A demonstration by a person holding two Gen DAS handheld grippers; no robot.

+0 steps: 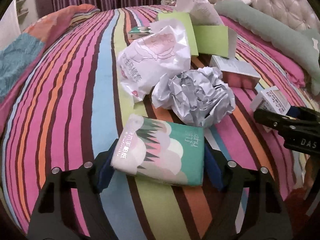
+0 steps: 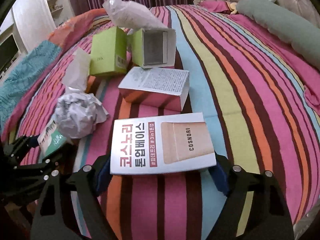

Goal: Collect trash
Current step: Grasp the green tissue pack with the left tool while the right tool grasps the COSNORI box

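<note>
- Tissue pack (image 1: 162,156), teal and white, lies on the striped bed (image 1: 60,92); left hand-held gripper (image 1: 158,160) straddles it, blue pads at both sides of the pack. Whether the pads press it, I cannot tell.
- White COSNORI box (image 2: 162,144) lies flat on the bed; right hand-held gripper (image 2: 162,170) is spread wide, one finger at each near corner of the box. Contact cannot be confirmed.
- Crumpled paper ball (image 1: 194,96) sits just beyond the tissue pack, touching its far edge.
- Crumpled white printed bag (image 1: 154,62) lies beside the paper ball, further back.
- Mirrored box with printed top (image 2: 156,86) lies beyond the COSNORI box, apart from it.
- Two green boxes (image 2: 109,54) stand behind; the right one lies on its side, open end facing the camera.
- Clear plastic wrapper (image 2: 130,14) rests atop the green boxes.
- Green bolster pillow (image 2: 280,26) lies near the tufted headboard (image 2: 290,2).
</note>
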